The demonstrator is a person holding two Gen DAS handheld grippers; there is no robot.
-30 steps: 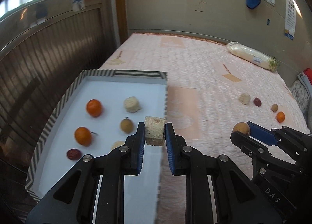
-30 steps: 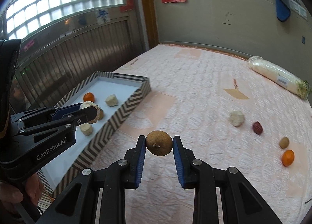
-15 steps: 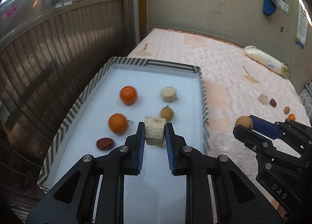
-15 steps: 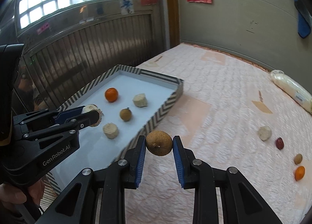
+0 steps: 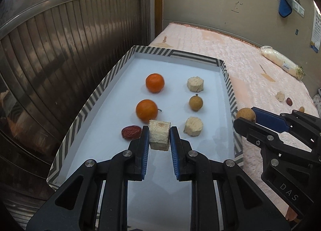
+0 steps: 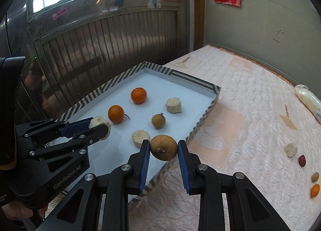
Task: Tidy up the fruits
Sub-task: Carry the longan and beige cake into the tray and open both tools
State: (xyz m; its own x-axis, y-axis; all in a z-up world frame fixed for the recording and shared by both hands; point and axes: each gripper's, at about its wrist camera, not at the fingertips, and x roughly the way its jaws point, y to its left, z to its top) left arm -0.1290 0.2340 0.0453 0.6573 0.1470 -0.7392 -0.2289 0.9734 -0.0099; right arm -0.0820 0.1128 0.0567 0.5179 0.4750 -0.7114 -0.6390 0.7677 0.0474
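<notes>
My left gripper (image 5: 159, 137) is shut on a pale sugarcane chunk (image 5: 159, 137) and holds it above the white tray (image 5: 176, 53) with a striped rim. My right gripper (image 6: 163, 147) is shut on a brown longan (image 6: 163, 147) near the tray's right rim; it also shows in the left wrist view (image 5: 245, 114). In the tray lie two oranges (image 5: 154, 83) (image 5: 146, 109), a red date (image 5: 131, 132), a longan (image 5: 195, 102) and two sugarcane chunks (image 5: 195, 84) (image 5: 193, 126).
On the pink mattress (image 6: 250, 98) to the right lie a sugarcane chunk (image 6: 291, 149), a red date (image 6: 302, 160), a longan (image 6: 315, 177) and an orange (image 6: 315, 190). A wrapped white vegetable (image 5: 281, 62) lies by the far wall. A metal shutter (image 5: 70, 40) stands left of the tray.
Both grippers have moved left toward the tray, each keeping its fruit. The left gripper now hangs over the tray's middle; the right has come up to the tray's right rim.
</notes>
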